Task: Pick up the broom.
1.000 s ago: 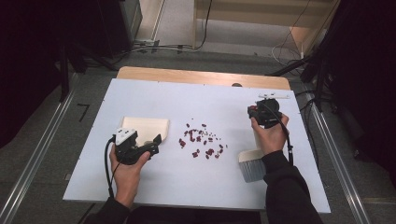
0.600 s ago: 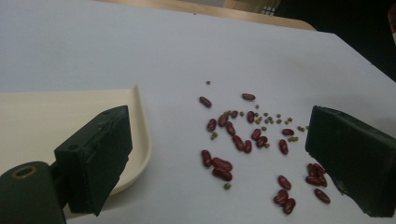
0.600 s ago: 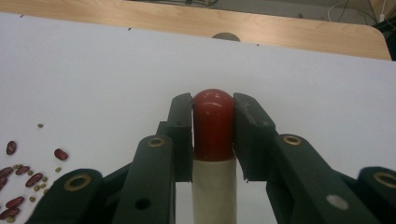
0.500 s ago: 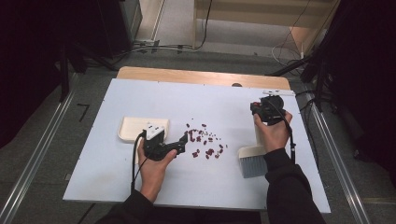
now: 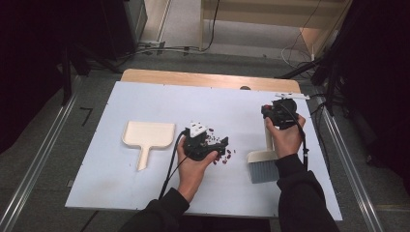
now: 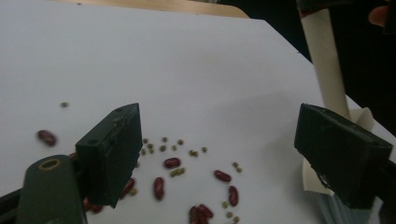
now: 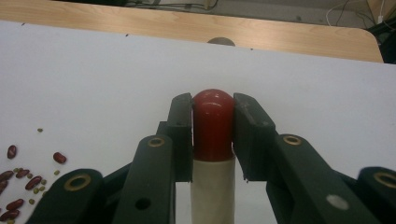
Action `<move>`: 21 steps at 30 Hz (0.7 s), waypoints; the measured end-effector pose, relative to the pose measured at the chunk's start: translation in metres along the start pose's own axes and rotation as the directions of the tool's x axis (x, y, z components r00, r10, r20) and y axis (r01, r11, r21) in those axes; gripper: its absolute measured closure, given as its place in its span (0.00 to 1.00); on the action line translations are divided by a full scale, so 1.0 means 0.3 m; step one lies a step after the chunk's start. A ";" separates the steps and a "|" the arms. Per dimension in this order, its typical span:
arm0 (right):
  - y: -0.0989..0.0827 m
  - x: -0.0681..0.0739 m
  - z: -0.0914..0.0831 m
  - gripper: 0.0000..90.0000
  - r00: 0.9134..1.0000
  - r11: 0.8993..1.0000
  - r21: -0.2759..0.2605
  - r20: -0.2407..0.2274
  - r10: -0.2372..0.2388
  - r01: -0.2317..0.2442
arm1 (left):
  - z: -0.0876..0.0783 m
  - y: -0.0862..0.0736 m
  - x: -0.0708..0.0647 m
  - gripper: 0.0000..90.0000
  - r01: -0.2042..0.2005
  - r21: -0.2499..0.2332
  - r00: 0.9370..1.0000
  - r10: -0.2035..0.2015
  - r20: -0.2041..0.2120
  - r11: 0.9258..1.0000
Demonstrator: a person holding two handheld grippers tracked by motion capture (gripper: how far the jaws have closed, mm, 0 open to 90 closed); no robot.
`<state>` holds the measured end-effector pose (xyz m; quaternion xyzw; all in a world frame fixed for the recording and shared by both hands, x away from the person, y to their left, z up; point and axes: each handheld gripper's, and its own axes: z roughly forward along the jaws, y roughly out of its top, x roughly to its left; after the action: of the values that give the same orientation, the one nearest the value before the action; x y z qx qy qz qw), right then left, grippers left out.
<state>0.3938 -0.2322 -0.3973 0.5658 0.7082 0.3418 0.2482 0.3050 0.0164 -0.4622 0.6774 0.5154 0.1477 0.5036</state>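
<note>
Two tools work over a white bench. The right tool is clamped on a brush: in the right gripper view its black pads pinch the red cap of the cream handle from both sides. In the high view the right tool sits at about 2 o'clock of the bench's middle, and the brush handle runs down from it toward 6 o'clock, with the grey bristle head resting on the bench just beside the person's right wrist.

The left tool hovers at the bench's middle, over a scatter of red beans and small green ones. Its jaws stand spread with nothing between them but bare bench and beans below; they have just been closing a little. In the left gripper view the brush stands at 2 o'clock, near the far jaw.

A cream dustpan lies flat at 9 o'clock of the left tool, well apart from it, its handle pointing toward 6 o'clock.
</note>
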 end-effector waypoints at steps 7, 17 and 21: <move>0.000 -0.006 -0.007 0.76 1.000 1.000 -0.005 -0.005 -0.002 0.002 | 0.085 0.025 -0.098 0.27 -0.022 0.020 0.997 0.020 0.073 1.000; 0.001 -0.020 -0.021 0.76 1.000 1.000 -0.014 -0.010 0.004 -0.004 | 0.189 0.055 -0.193 0.27 -0.028 0.035 0.991 0.023 0.131 0.999; 0.000 -0.020 -0.025 0.75 1.000 1.000 -0.018 -0.010 0.000 -0.001 | 0.219 0.065 -0.224 0.27 -0.043 0.046 0.989 0.036 0.141 0.998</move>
<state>0.3897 -0.2395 -0.3926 0.5621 0.7061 0.3510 0.2497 0.3344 -0.0745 -0.4540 0.7083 0.4689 0.0971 0.5187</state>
